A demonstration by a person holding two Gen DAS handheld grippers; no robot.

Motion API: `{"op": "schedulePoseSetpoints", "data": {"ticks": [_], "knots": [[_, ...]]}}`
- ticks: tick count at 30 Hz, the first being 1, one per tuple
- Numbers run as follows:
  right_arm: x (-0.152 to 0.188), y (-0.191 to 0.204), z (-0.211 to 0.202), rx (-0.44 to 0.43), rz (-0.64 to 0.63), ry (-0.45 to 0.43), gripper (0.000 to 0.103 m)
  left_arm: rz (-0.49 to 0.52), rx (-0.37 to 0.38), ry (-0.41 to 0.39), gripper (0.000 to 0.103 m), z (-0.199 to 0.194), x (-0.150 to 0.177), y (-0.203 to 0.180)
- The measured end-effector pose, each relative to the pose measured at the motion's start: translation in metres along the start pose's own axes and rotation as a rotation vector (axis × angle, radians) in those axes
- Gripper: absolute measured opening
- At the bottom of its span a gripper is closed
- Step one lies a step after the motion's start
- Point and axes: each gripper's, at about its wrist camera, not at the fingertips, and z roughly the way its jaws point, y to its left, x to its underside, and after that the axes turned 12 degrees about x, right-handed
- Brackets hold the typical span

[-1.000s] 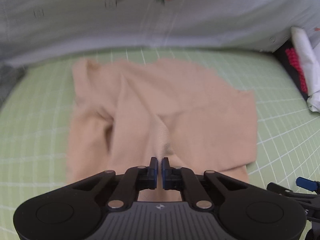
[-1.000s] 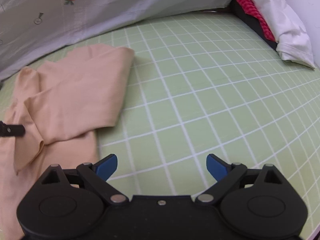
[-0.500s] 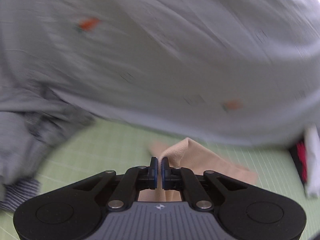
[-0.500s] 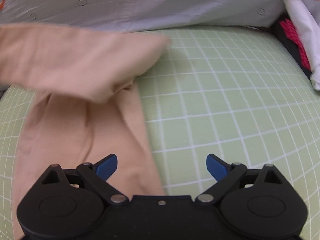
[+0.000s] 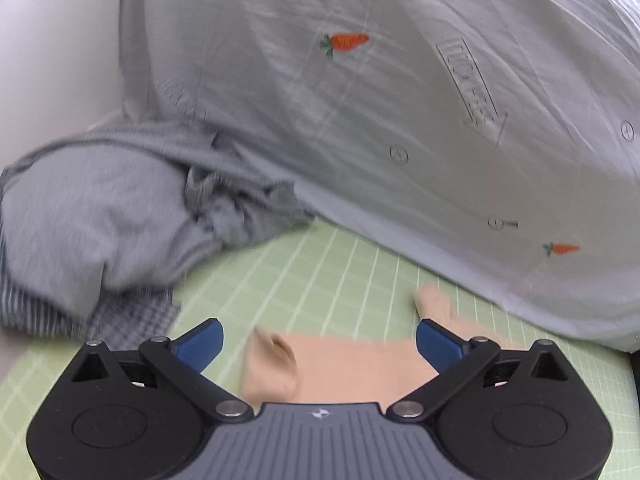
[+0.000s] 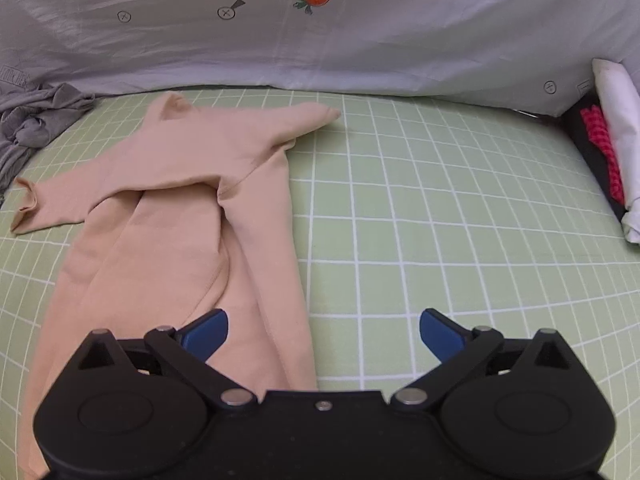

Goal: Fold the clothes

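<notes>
Left gripper (image 5: 319, 342): jaws are standing wide apart and are holding nothing; the blue pads (image 5: 200, 342) are hovering above the garment's upper edge.
Right gripper (image 6: 323, 334): jaws are standing wide apart and are holding nothing; the left blue pad (image 6: 206, 332) is sitting over the garment's lower body, the right pad over bare mat.
Beige garment (image 6: 192, 216): is lying on the green grid mat (image 6: 440, 220), left of centre in the right wrist view. One sleeve is lying folded across the chest toward the left, its cuff (image 6: 26, 200) ending near the mat's left edge. The other sleeve is pointing up and right, its tip (image 6: 328, 114) lying near the backdrop. The body is running down toward the right gripper.
Beige garment, left wrist view (image 5: 352, 368): is lying directly between and beneath the open fingers; an open cuff (image 5: 276, 356) is showing just right of the left pad.
Backdrop sheet (image 6: 320, 40): pale grey with carrot prints, is hanging behind the mat.
Grey clothes pile (image 5: 112, 220): is lying bunched at the mat's left end, apart from the garment.
White cloth roll (image 6: 616, 140): is lying at the mat's right edge, beside a red-patterned item (image 6: 600, 144).
</notes>
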Motion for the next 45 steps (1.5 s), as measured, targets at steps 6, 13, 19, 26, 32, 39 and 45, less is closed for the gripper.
{"op": "schedulePoseSetpoints", "data": {"ticks": [6, 13, 19, 26, 32, 39, 45], "knots": [[0.023, -0.006, -0.01, -0.01, -0.022, 0.0, 0.103, 0.037, 0.038, 0.061, 0.101, -0.03, 0.037, -0.022], [0.063, -0.018, -0.013, -0.017, -0.022, 0.056, 0.102, 0.099, 0.047, 0.106, 0.101, -0.062, 0.082, -0.049], [0.089, -0.025, -0.019, -0.019, -0.04, 0.042, 0.083, 0.138, 0.01, 0.129, 0.101, -0.086, 0.112, -0.067], [0.098, -0.026, -0.02, -0.07, -0.034, 0.05, 0.041, 0.148, 0.036, 0.19, 0.102, -0.1, 0.127, -0.069], [0.094, -0.008, -0.025, -0.067, -0.05, 0.074, 0.003, 0.204, 0.06, 0.22, 0.102, -0.103, 0.121, -0.058], [0.078, 0.025, -0.07, -0.029, -0.026, -0.004, 0.003, 0.226, 0.13, 0.221, 0.102, -0.1, 0.097, -0.033], [0.069, 0.085, -0.088, -0.107, -0.071, -0.03, 0.003, 0.236, 0.157, 0.237, 0.102, -0.1, 0.088, -0.008]]}}
